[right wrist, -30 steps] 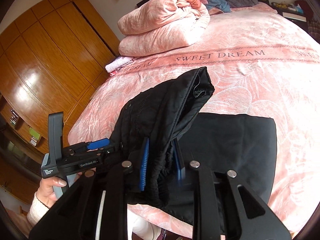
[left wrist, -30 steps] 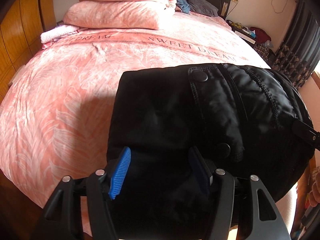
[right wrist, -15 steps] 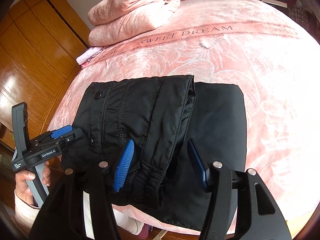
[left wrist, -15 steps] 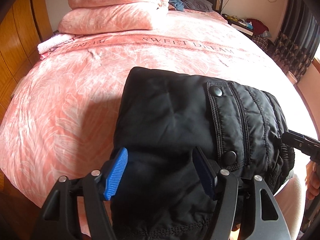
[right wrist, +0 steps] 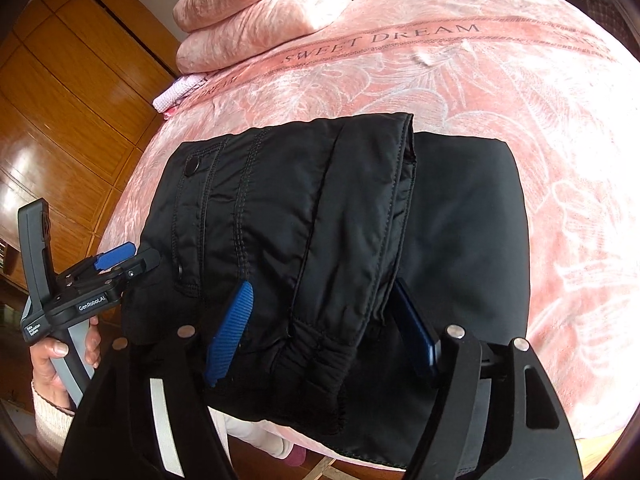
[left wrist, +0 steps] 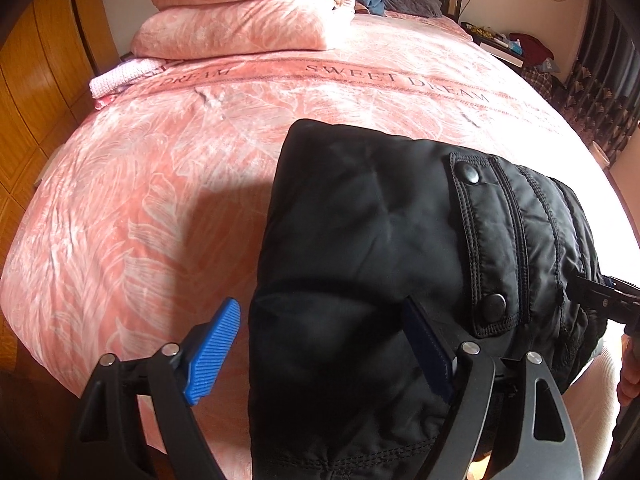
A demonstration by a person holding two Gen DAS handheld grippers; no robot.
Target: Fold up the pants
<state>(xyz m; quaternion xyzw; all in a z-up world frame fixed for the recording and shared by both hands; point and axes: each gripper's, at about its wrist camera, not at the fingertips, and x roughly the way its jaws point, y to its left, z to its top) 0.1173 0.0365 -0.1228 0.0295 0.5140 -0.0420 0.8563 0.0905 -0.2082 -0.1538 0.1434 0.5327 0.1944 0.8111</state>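
while the black pants (right wrist: 304, 216) lie folded at the near edge of the pink bed (left wrist: 168, 184), their long axis runs side to side across both views, straight ahead of each tool. the left hand-held gripper (left wrist: 320, 356) stands wide open astride the bundle's left end, and the right hand-held gripper (right wrist: 320, 328) is open too, its blue pads flanking the elastic cuff without pinching it. both sit about equally near, so either could take its end, i judge
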